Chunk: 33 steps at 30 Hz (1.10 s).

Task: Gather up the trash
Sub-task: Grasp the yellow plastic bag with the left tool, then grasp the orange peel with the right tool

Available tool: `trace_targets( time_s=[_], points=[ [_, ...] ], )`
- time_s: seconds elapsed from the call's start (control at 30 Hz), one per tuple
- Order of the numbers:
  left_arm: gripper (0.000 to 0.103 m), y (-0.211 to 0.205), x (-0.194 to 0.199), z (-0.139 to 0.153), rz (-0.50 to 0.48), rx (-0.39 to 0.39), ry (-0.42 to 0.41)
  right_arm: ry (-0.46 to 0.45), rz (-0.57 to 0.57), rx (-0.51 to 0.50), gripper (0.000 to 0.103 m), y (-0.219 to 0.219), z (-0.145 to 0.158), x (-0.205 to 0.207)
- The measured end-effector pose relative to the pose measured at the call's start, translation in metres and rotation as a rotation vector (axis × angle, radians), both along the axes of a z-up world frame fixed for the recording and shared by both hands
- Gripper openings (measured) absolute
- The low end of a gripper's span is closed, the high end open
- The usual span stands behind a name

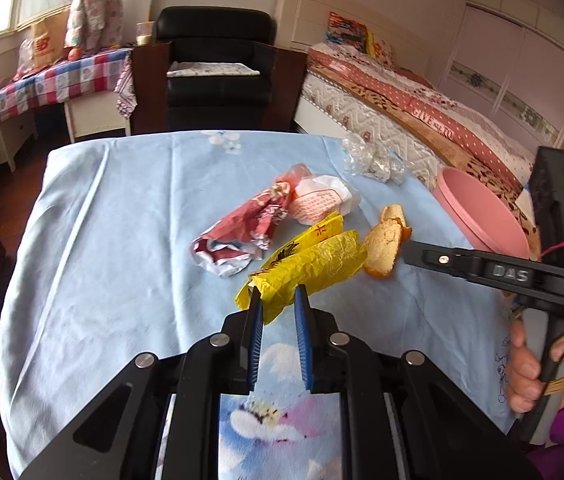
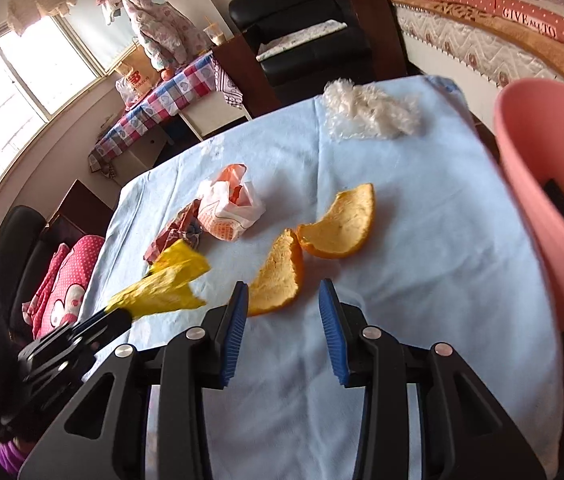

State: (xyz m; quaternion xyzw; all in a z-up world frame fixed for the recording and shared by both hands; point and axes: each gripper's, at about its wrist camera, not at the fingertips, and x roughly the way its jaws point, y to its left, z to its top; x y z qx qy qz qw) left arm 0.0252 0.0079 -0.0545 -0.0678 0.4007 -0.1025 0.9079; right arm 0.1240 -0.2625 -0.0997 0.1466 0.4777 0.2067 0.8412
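Yellow wrapper (image 1: 305, 268) pinched in left gripper (image 1: 278, 304) jaws; right gripper (image 2: 283, 300) jaws part-open, empty.

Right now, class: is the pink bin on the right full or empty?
Cannot tell. The pink bin shows one dark object inside in the right wrist view, and its bottom is out of sight.

Beyond my table, draped in a light blue cloth (image 1: 122, 216), stand a black armchair (image 1: 218, 60), a bed (image 1: 421, 104) and a checked side table (image 1: 50, 80).
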Motion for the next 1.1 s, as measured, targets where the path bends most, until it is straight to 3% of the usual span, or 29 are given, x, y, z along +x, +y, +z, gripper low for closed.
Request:
trace_targets(
  time_s=[0.27, 0.33, 0.43, 0.57, 1.1],
  points=[
    [0.014, 0.013, -0.006, 0.003, 0.048, -0.032, 0.004, 0.014, -0.009, -0.038, 0.035, 0.015, -0.011, 0.013],
    [0.014, 0.013, -0.007, 0.004, 0.052, -0.036, 0.005, 0.015, 0.000, -0.047, 0.019, 0.018, -0.012, 0.014],
    [0.014, 0.013, -0.009, 0.006, 0.055, -0.040, 0.000, 0.019, 0.009, -0.047, 0.006, 0.019, -0.013, 0.012],
    [0.014, 0.012, -0.010, 0.012, 0.058, -0.043, -0.009, 0.012, 0.025, -0.037, 0.006, 0.015, -0.008, 0.006],
    [0.015, -0.019, -0.016, 0.034, 0.025, -0.046, -0.036, -0.179, 0.008, -0.047, 0.006, -0.022, 0.047, -0.037]
  ],
)
